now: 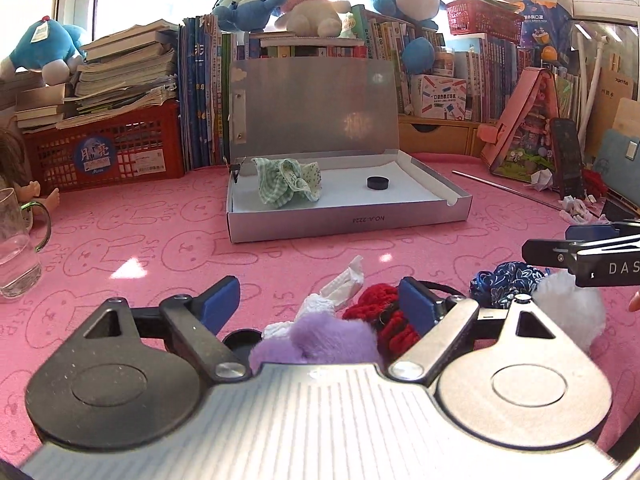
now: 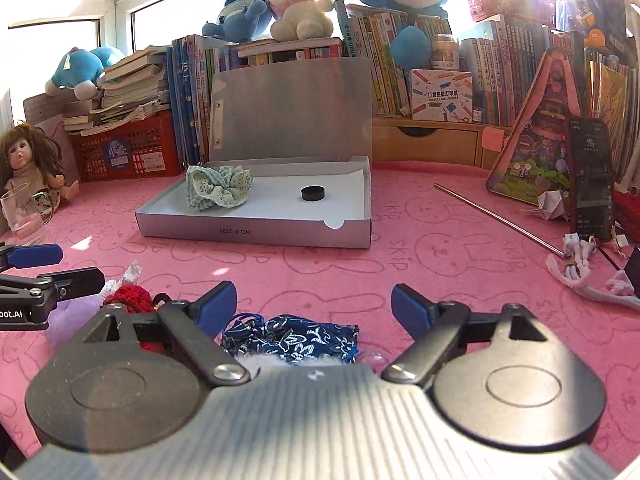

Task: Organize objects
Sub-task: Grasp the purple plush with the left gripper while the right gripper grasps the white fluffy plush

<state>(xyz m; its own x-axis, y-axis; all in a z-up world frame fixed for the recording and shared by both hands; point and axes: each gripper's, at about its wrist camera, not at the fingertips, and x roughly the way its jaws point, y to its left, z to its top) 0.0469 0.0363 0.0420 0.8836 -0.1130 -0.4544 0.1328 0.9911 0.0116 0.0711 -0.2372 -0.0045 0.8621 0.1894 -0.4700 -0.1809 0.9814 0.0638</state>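
Counting the things on the desk [image 2: 440, 248]

One box [image 2: 256, 232] holds two things: one scrunchie [image 2: 218, 190] and one black cap [image 2: 312, 193]. Two claws: left [image 1: 316, 304], right [image 2: 314, 306]. One red basket [image 2: 132, 152], one doll [image 2: 28, 160], one glass [image 1: 16, 248], one metal rod [image 2: 496, 216], one blue pouch [image 2: 296, 340].

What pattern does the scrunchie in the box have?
The scrunchie has green-white checks and small flowers, clearest in the right wrist view.
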